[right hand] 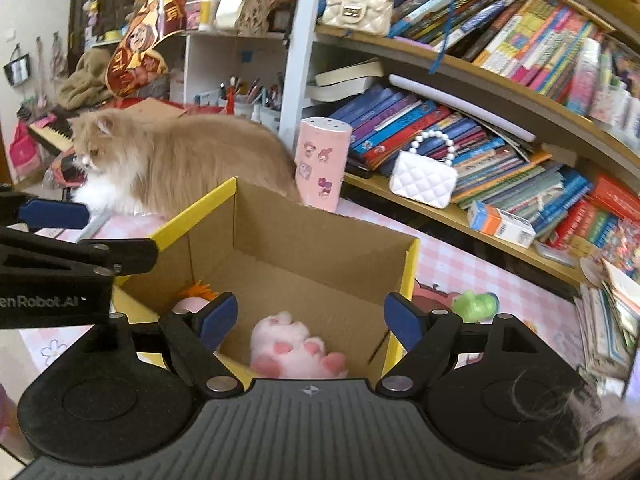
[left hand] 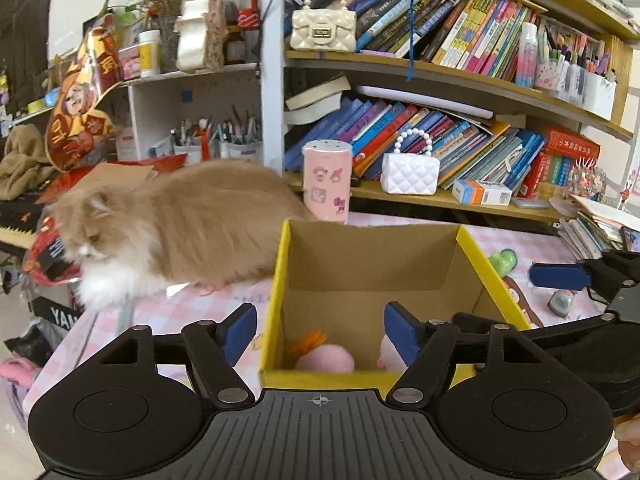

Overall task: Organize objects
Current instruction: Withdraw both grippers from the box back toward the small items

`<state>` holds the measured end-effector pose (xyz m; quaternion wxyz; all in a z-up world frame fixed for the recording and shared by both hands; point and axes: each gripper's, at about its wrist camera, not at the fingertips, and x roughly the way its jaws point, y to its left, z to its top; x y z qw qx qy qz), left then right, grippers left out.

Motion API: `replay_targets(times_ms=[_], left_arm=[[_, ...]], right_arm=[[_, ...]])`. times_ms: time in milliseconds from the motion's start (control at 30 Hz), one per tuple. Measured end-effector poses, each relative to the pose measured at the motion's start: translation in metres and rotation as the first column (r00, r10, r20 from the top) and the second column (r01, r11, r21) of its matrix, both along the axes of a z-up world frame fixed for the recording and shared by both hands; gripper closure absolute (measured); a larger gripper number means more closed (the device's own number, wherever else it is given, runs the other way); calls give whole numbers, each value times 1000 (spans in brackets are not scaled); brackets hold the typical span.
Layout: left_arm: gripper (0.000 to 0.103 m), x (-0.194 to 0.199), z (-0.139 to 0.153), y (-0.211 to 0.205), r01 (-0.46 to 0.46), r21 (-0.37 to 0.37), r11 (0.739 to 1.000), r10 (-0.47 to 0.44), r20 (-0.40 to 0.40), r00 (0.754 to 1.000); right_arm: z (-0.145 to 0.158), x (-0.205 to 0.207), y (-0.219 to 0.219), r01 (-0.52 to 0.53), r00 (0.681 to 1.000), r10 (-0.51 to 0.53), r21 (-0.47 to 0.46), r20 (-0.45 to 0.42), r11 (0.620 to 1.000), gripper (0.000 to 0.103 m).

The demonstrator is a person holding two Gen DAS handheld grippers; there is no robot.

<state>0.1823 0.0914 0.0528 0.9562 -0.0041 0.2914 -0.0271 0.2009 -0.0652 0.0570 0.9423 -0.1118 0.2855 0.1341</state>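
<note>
Both grippers stood empty over the box.

We had the left gripper and right gripper spread wide, holding nothing, above the box, where the pink toys lay. A green toy waited on the table beside it, near the cat.

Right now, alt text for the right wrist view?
Open right tongs hover over a yellow-edged cardboard box holding a pink plush paw. A fluffy tan cat sits behind it on the pink checked tablecloth, before crowded bookshelves.
</note>
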Motion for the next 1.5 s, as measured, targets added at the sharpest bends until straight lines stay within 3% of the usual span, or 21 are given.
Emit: replay_targets(times_ms=[533,833,1200,1300,1500], left_arm=[[29,-89,-38,36,-40,3,999,40,-113,993],[29,-116,-61,42,-50,32,998,55,-184,981],[29,-134,-78,17,69,47,996,-58,-215,975],[22,-137,-80,7,106,46,993,-94,-208,974],[19,-135,-82,-13,168,65,984,-152,-198,968]], right_arm=[[-34,-114,30,112,992,-110,36,-62,993,23],[-55,-152,33,194,977,-192,13,-94,981,23],[-76,-184,21,288,943,-285,-6,-174,957,23],[-78,-189,15,318,932,-313,0,-181,948,23],[-79,-190,-2,398,901,-390,5,-188,917,23]])
